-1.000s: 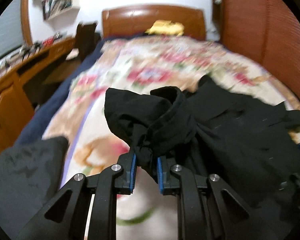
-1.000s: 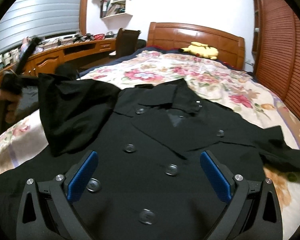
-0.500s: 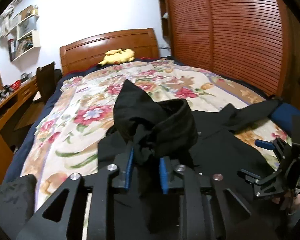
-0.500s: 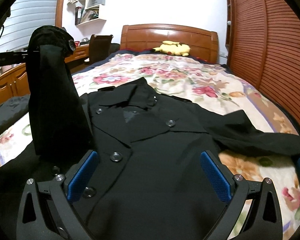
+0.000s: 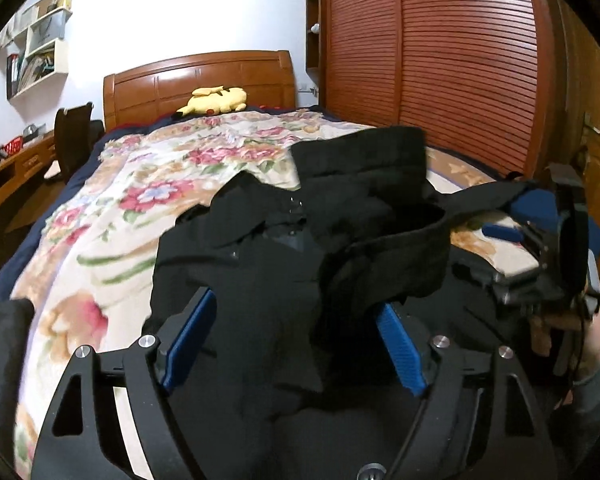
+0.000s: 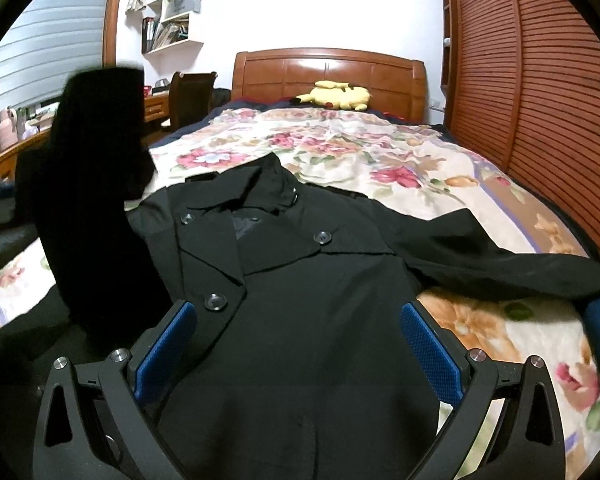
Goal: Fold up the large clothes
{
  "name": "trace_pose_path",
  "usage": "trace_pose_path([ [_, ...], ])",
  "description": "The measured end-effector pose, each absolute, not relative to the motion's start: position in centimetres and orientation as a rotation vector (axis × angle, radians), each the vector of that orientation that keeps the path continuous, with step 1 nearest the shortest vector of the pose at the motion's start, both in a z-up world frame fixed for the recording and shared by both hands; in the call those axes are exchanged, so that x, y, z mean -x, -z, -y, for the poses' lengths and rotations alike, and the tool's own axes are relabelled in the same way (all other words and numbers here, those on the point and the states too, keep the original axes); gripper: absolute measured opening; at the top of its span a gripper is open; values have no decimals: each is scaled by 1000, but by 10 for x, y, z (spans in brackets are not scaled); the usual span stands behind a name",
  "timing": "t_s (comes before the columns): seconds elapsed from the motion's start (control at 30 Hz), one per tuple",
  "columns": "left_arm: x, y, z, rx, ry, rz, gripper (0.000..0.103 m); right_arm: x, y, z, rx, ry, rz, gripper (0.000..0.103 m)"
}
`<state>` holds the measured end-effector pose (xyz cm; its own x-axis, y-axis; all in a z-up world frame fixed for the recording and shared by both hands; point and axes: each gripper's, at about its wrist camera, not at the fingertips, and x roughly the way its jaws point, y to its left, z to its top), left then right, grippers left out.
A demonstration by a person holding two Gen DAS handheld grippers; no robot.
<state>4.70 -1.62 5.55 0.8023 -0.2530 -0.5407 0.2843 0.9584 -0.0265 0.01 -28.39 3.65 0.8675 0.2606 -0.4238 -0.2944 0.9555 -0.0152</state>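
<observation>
A black coat [image 6: 300, 300] lies face up on the bed [image 6: 380, 152], spread over a floral bedspread [image 5: 148, 184], its collar toward the wooden headboard [image 6: 328, 72] and its buttons showing down the front. One sleeve [image 6: 500, 264] stretches flat toward the side with the slatted wardrobe doors [image 6: 540, 100]. The other sleeve [image 5: 380, 216] is lifted and folded inward across the chest of the coat; in the right wrist view it stands as a dark, blurred column at the left.

The left gripper [image 5: 296, 344] hovers over the coat with its jaws wide apart; they have just been opening. The cuff end of the lifted sleeve drapes between the blue pads [image 5: 400, 352] and seems to rest against the right-hand one, but the pads do not squeeze it.

The right gripper [image 6: 296, 356] is low over the coat's front, its jaws spread wide with only the flat cloth beneath them and nothing clamped. In the left wrist view this gripper appears at the right edge, held by a hand [image 5: 588, 344] in a grey sleeve.

A yellow plush toy [image 6: 336, 96] lies at the headboard. A chair [image 6: 188, 96] stands by the wooden desk [image 5: 16, 168] beside the bed, and shelves [image 6: 176, 20] hang on the white wall.
</observation>
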Motion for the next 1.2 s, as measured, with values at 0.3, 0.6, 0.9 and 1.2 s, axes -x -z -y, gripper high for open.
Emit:
trace_pose_path([
  [0.3, -18, -39, -6, -2, 236, -544, 81, 15, -45, 290, 40, -281, -357, 102],
  [0.6, 3, -45, -29, 60, 247, -484, 81, 33, -43, 275, 53, -337, -313, 102],
  [0.9, -2, -33, -40, 69, 223, -506, 81, 29, -46, 282, 53, -318, -305, 102],
  [1.2, -9, -19, -38, 42, 192, -549, 81, -30, -56, 260, 131, -267, -438, 102],
])
